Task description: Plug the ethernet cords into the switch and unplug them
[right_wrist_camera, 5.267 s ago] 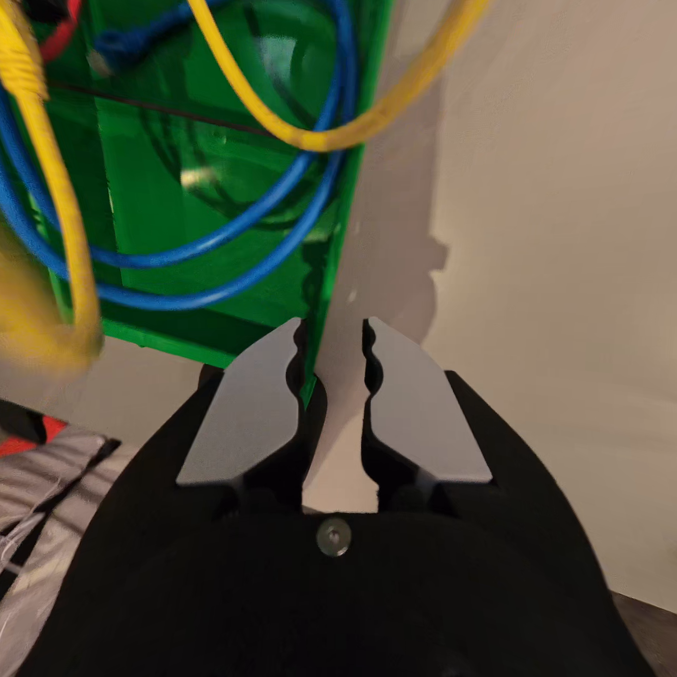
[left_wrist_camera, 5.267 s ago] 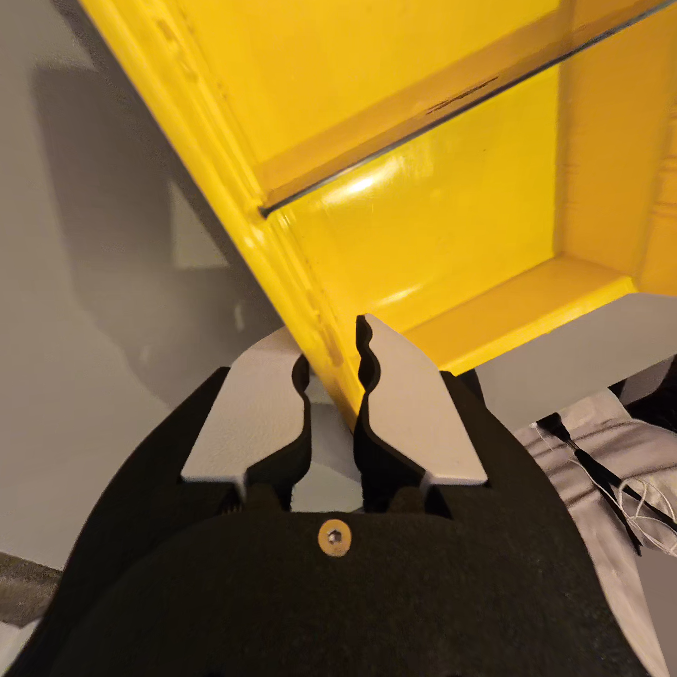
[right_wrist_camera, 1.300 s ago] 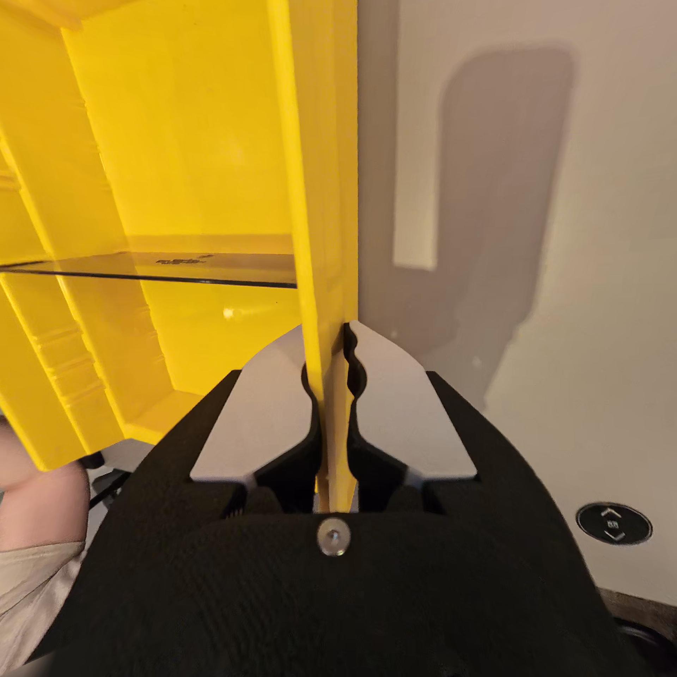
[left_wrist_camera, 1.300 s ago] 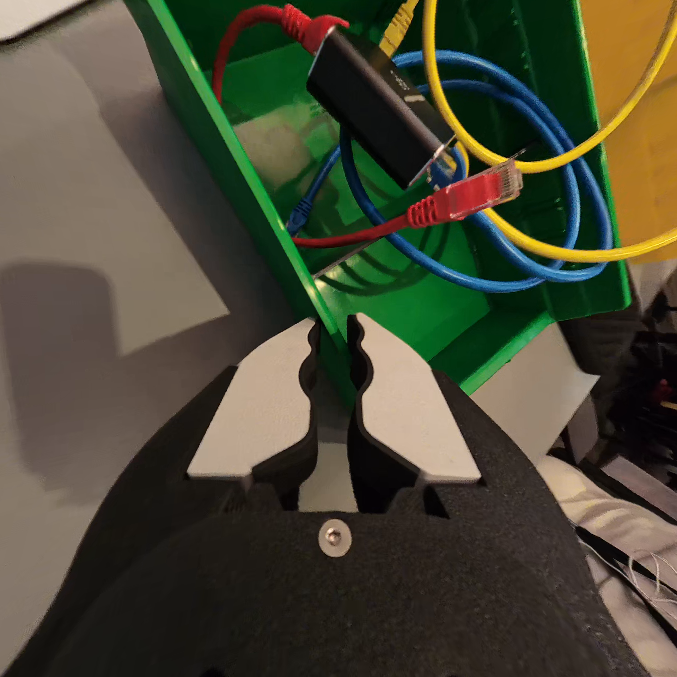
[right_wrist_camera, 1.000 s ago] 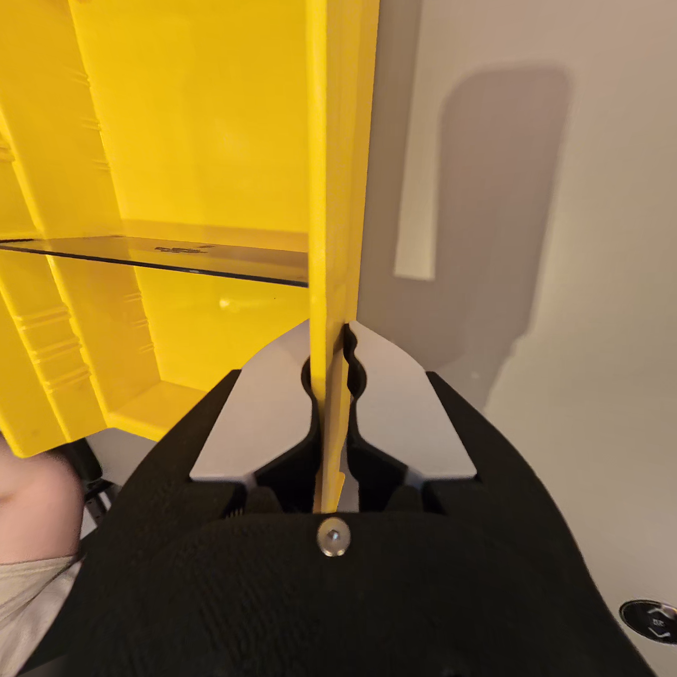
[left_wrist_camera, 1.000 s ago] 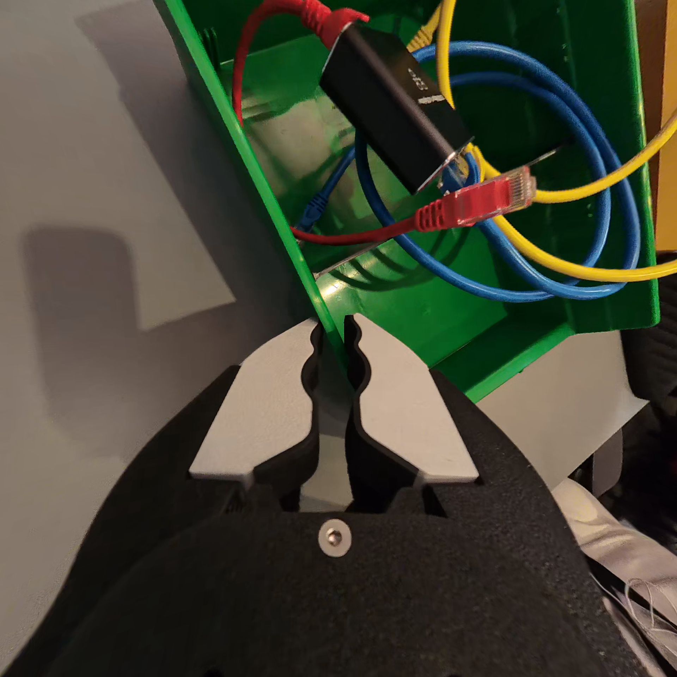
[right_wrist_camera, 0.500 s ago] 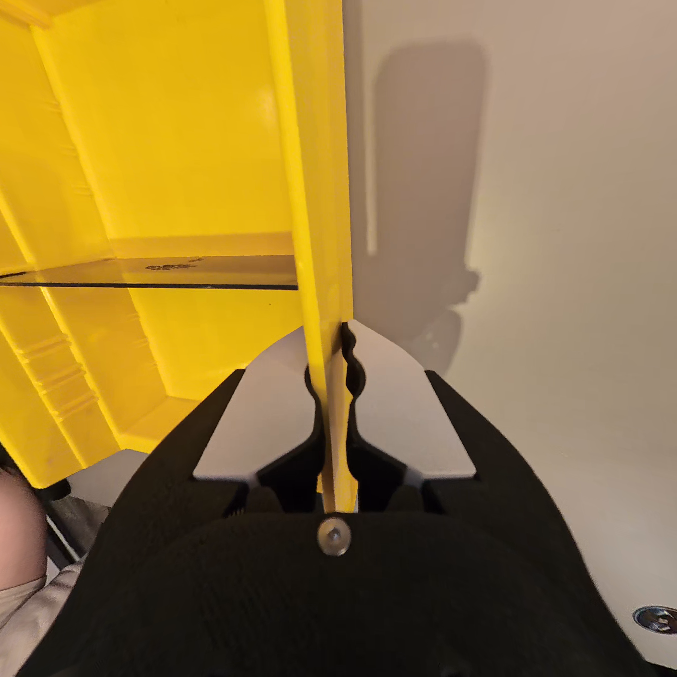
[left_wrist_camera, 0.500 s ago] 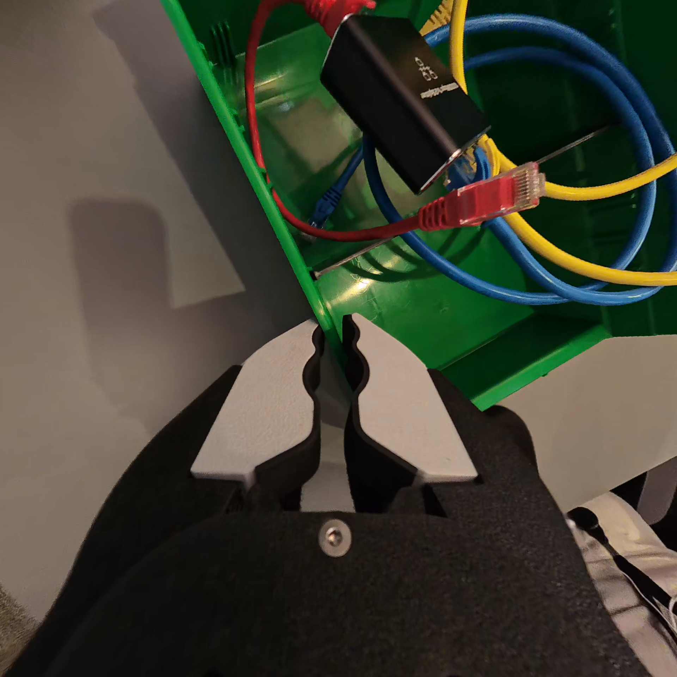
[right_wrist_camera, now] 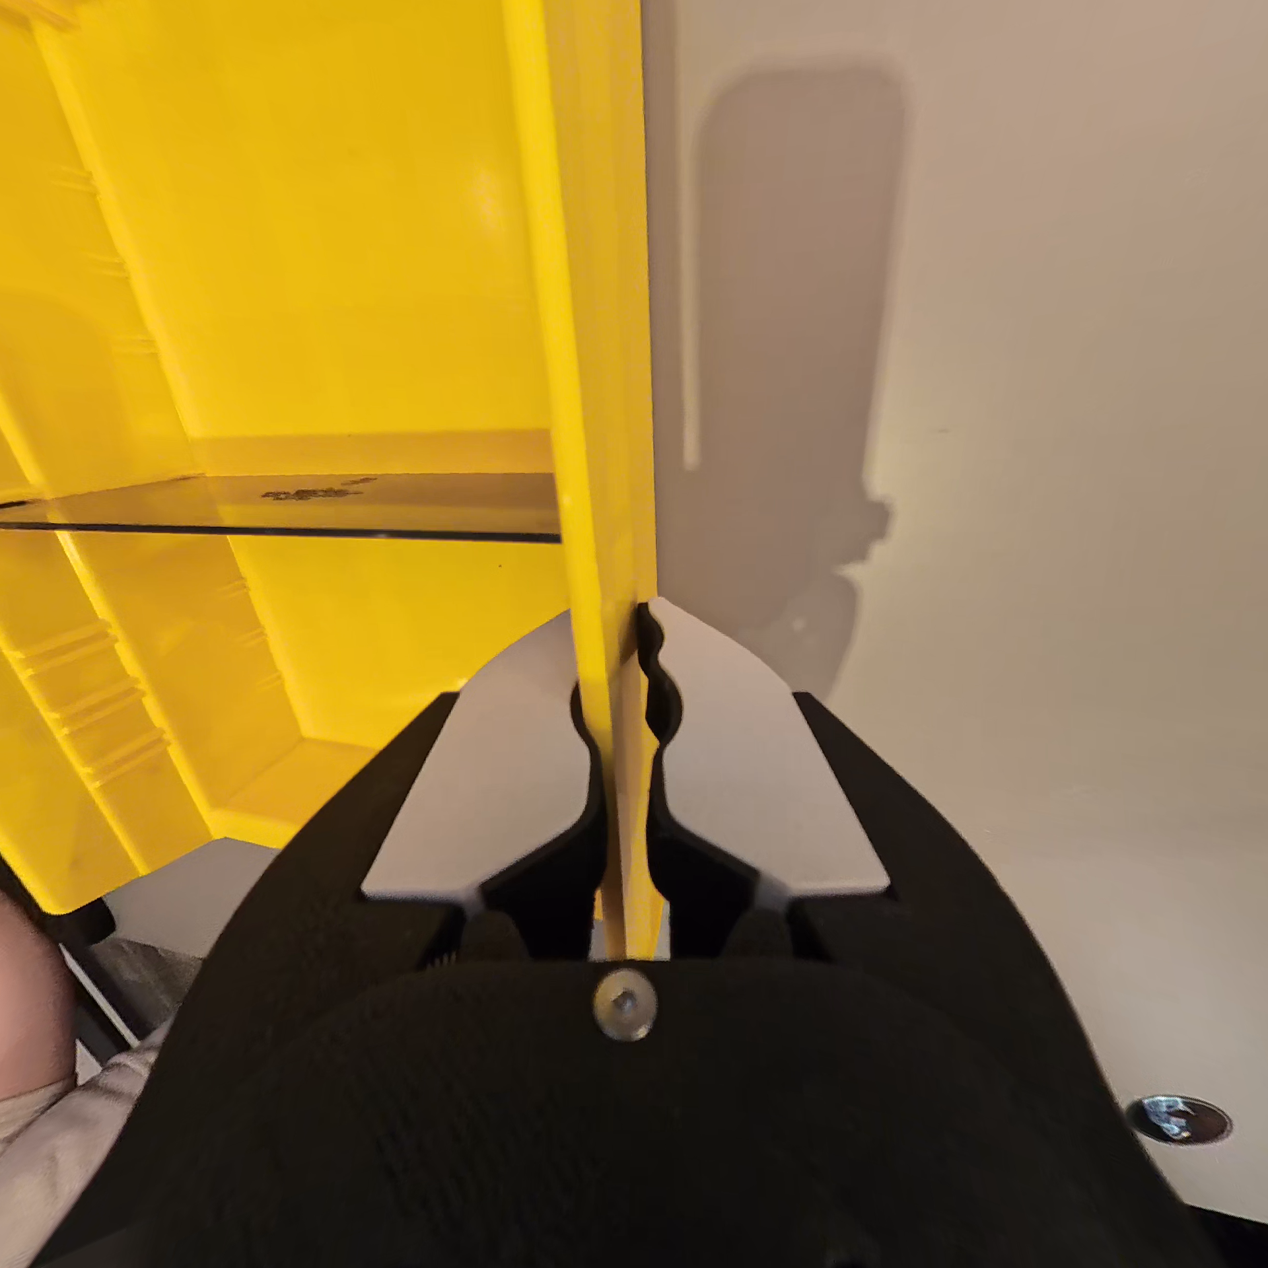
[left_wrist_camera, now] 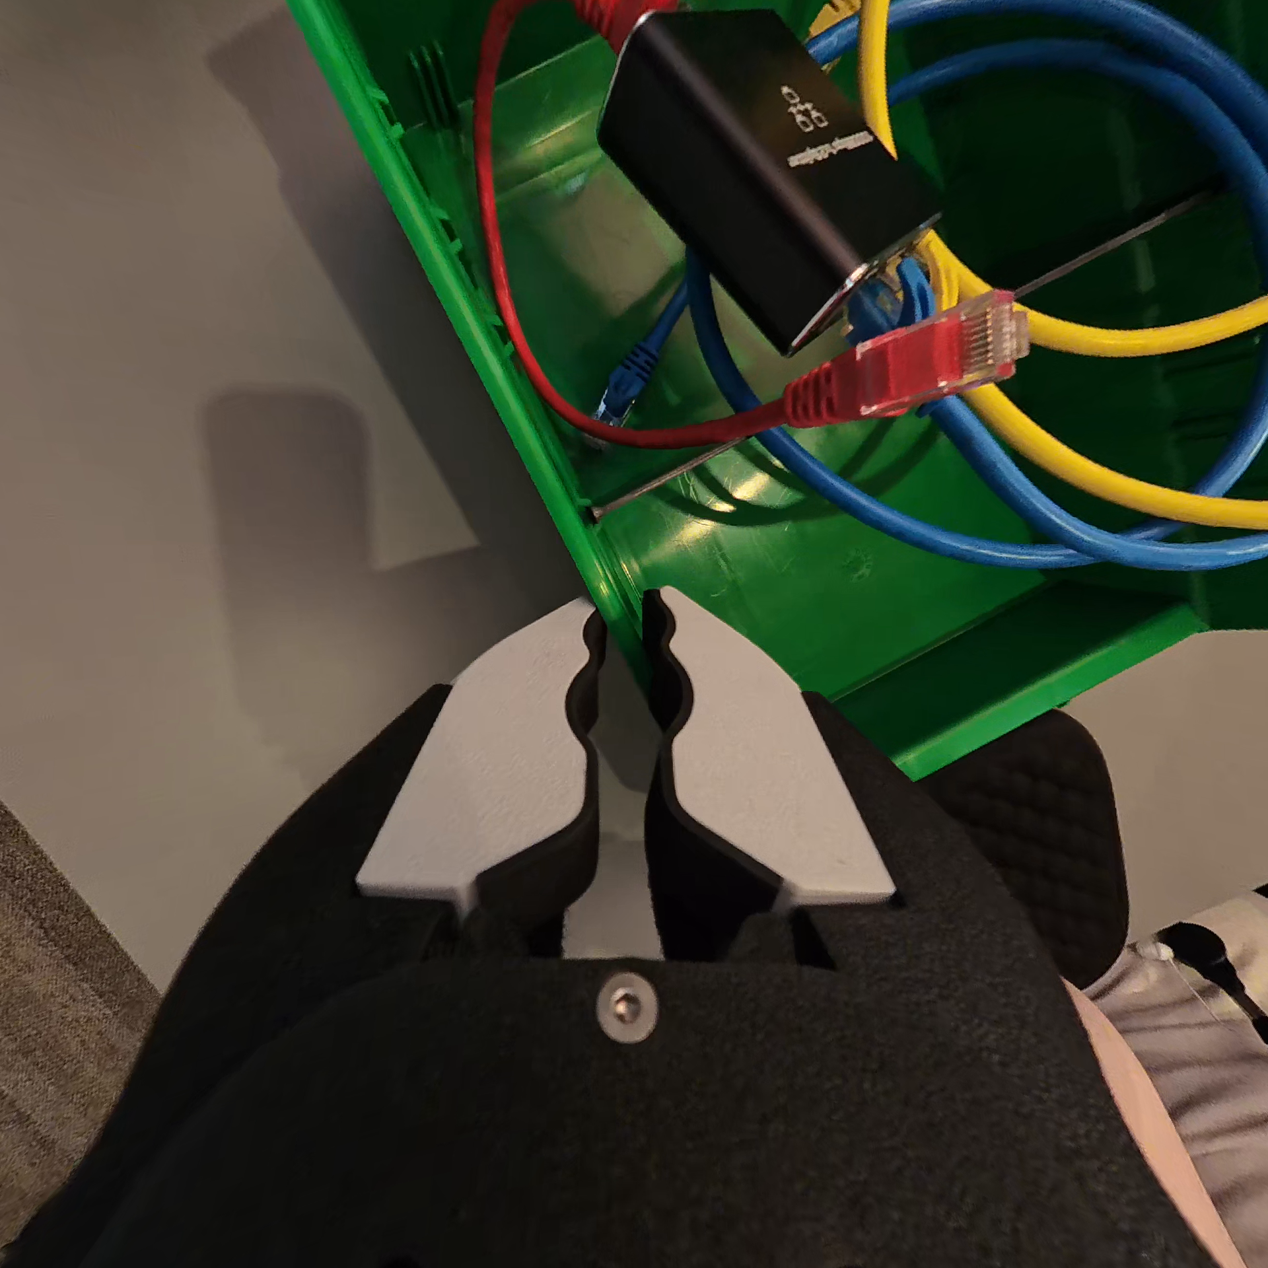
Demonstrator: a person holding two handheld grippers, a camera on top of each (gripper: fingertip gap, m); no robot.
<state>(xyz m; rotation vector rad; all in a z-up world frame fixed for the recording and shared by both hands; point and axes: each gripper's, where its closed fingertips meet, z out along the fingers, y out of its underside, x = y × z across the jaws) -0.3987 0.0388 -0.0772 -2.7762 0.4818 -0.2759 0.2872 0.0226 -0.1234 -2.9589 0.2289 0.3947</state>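
Note:
In the left wrist view a green bin [left_wrist_camera: 823,617] holds a black switch [left_wrist_camera: 755,178] with a blue plug in its near end, coiled blue cords [left_wrist_camera: 892,521], a yellow cord [left_wrist_camera: 1098,480] and a red cord whose loose plug [left_wrist_camera: 919,364] hangs free. My left gripper [left_wrist_camera: 623,611] is shut on the bin's left wall near the front corner. In the right wrist view my right gripper [right_wrist_camera: 611,617] is shut on the right wall of an empty yellow bin [right_wrist_camera: 343,274] with a clear divider [right_wrist_camera: 343,508].
Both bins rest on a pale grey tabletop [left_wrist_camera: 171,343], also seen in the right wrist view [right_wrist_camera: 995,480]. A round metal fitting [right_wrist_camera: 1180,1125] sits in the table near the right edge. Grey fabric [left_wrist_camera: 1180,1070] and a person's arm [right_wrist_camera: 27,995] lie near the front edge. Left tips to right tips: about 70 cm.
Over the last second the green bin has shifted right and closer in the left view while gripped. The yellow bin stays clamped in the right gripper, swaying slightly.

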